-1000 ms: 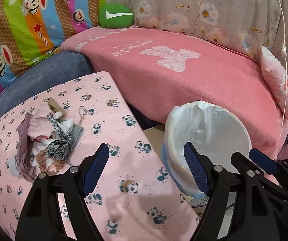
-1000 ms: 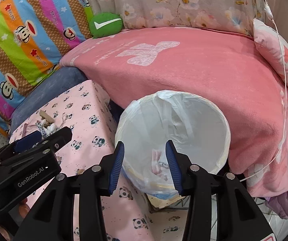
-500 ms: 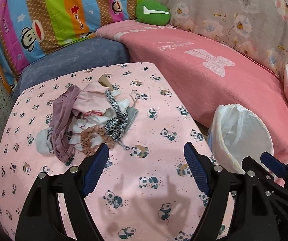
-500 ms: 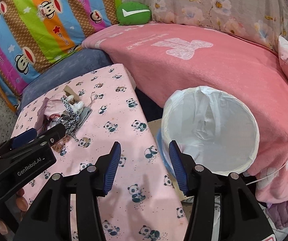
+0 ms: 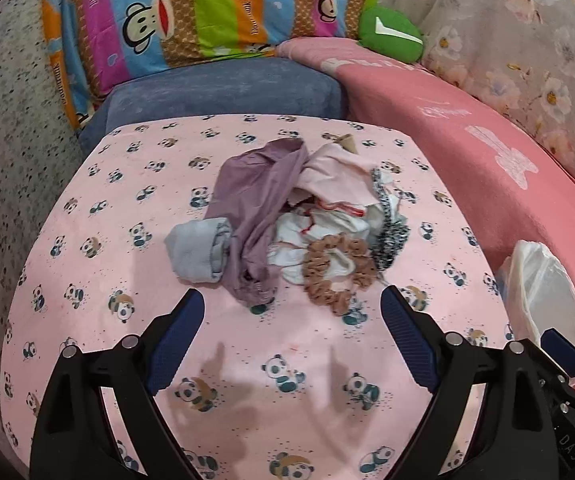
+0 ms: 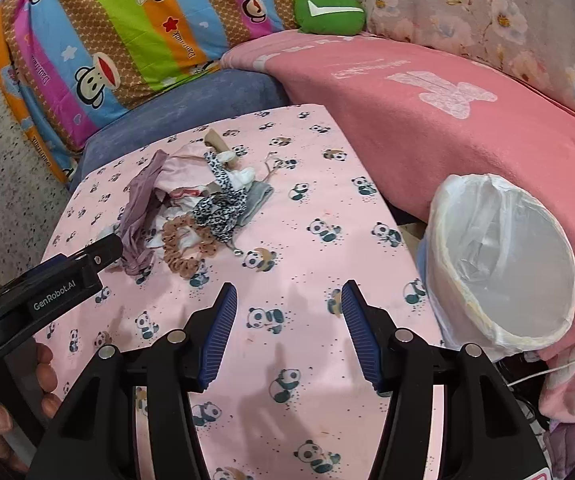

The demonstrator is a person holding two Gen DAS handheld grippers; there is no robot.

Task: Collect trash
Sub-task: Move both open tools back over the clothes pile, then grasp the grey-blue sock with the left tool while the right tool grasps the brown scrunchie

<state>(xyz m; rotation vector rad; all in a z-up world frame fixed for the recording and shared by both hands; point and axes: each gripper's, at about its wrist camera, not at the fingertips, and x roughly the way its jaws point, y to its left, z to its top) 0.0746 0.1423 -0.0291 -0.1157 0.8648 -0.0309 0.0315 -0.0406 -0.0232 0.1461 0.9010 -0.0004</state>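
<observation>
The trash pile point(image 5: 295, 224) lies mid-table on the panda-print cloth point(image 5: 127, 200) — just beyond the left gripper point(image 5: 291, 340), whose jaws are opening, empty. The right gripper point(image 6: 285, 330) — also opening, empty — hangs nearer the lined bin point(image 6: 503, 264), the pile far-left.

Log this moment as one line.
stage: approaching pile | left gripper: opening, empty, nearest fabric scrap pile | right gripper: opening, empty | lined bin: beside table

Plenty of bare panda cloth point(image 5: 287, 420) in front of the scrap pile point(image 5: 287, 232); lined bin point(image 6: 503, 264) + pink blanket point(image 6: 467, 128) crowd the right side.
</observation>
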